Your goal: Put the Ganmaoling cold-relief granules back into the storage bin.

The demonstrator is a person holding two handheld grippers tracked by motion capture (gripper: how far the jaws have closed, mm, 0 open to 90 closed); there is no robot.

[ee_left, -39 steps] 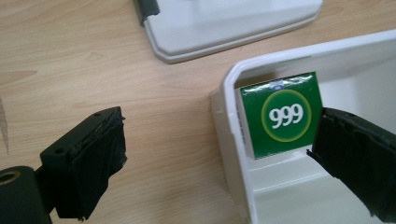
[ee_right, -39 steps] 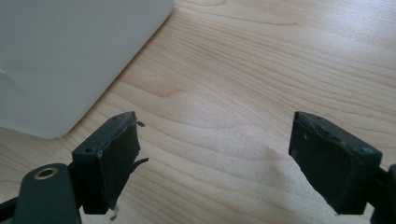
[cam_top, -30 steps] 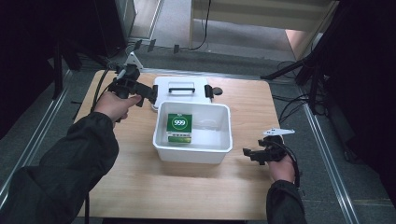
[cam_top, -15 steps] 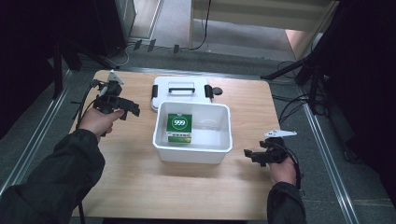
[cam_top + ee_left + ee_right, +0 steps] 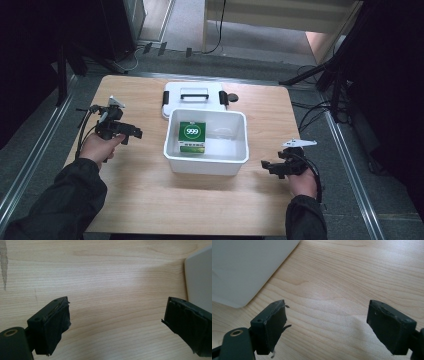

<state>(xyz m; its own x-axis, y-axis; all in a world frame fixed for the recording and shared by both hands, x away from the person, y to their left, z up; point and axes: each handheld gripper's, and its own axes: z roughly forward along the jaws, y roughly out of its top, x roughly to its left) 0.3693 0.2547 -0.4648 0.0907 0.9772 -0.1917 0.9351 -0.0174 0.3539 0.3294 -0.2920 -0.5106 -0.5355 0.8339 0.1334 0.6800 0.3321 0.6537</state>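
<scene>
A white plastic bin (image 5: 172, 161) stands mid-table with a green box marked 999 (image 5: 192, 137) lying inside at its left. Behind the bin lies its white lid (image 5: 195, 95) with a handle. My left gripper (image 5: 134, 134) is low over the wood left of the bin, pointing toward it. In the left gripper view its jaws (image 5: 116, 312) have just been closing a little, still stand apart with only bare wood between them, and the bin's corner (image 5: 200, 277) is at the right. My right gripper (image 5: 267, 167) rests open right of the bin; the bin wall (image 5: 244, 267) is in the right gripper view.
A small dark round object (image 5: 233, 97) sits beside the lid at the back. The wooden table (image 5: 150, 200) has bare room in front of the bin and on both sides. Metal rails and cables run along the floor around the table.
My left hand has come away from the lid's left end, moving left, nearer the person and lower to the table. The right hand has stayed put.
</scene>
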